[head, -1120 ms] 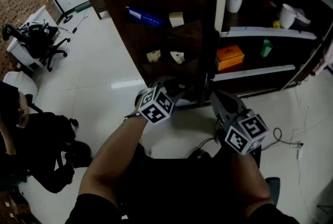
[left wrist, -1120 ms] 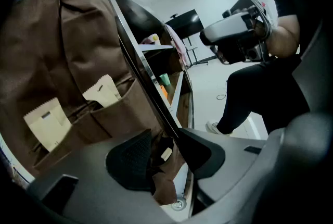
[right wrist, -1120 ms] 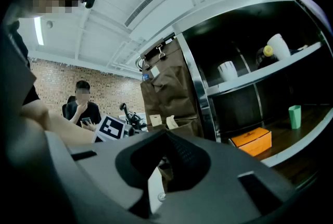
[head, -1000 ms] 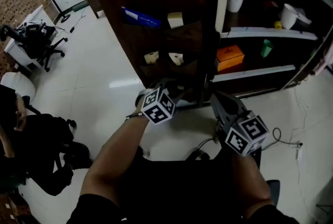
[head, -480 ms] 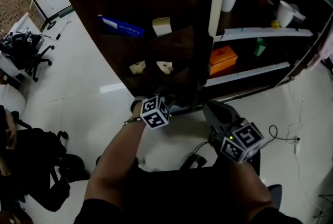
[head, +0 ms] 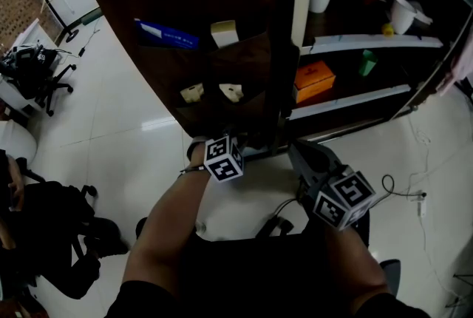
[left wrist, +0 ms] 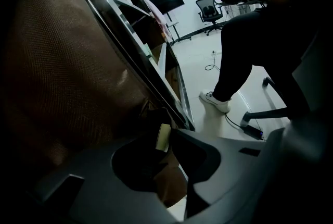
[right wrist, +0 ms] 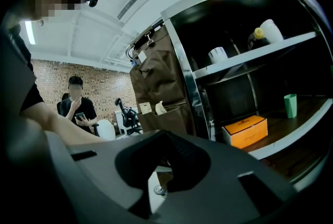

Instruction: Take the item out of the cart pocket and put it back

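Closing just now, left gripper (left wrist: 155, 136) pinches thin pale-yellow item (left wrist: 163, 138); right gripper (right wrist: 166, 139) closed, empty.

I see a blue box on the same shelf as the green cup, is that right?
Not quite: the box on the same shelf as the green cup is orange, not blue. The head view shows it.

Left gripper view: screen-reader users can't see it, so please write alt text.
The left hand-held gripper, jaws just closing, pinches a small pale item beside the brown fabric pockets. Behind, the cart's metal frame runs to a white floor where a person's leg and white shoe stand.
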Available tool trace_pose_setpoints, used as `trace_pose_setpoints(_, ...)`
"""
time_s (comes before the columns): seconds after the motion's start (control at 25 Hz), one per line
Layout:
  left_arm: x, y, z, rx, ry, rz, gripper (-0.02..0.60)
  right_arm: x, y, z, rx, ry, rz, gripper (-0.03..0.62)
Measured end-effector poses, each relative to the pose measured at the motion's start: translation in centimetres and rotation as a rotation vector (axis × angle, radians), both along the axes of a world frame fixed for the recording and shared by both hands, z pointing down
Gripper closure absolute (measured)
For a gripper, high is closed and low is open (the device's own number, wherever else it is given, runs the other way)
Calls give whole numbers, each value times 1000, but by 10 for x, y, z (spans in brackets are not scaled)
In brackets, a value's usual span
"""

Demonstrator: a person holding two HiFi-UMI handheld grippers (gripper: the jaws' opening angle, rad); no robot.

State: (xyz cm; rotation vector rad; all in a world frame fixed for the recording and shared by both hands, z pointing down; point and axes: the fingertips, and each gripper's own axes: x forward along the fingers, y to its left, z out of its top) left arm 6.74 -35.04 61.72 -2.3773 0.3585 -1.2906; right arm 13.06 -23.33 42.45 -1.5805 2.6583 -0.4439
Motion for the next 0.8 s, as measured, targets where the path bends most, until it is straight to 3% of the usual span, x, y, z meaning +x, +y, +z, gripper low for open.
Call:
trace_pose_setpoints(0.24, -2, 6, -1, -16, 0, 7, 511, -1, 2, -6, 14, -4, 8, 576)
trace_pose_setpoints(0.8, -8, 2, -67, -47, 220, -139, 529, -10, 11, -14, 35, 4, -1, 576)
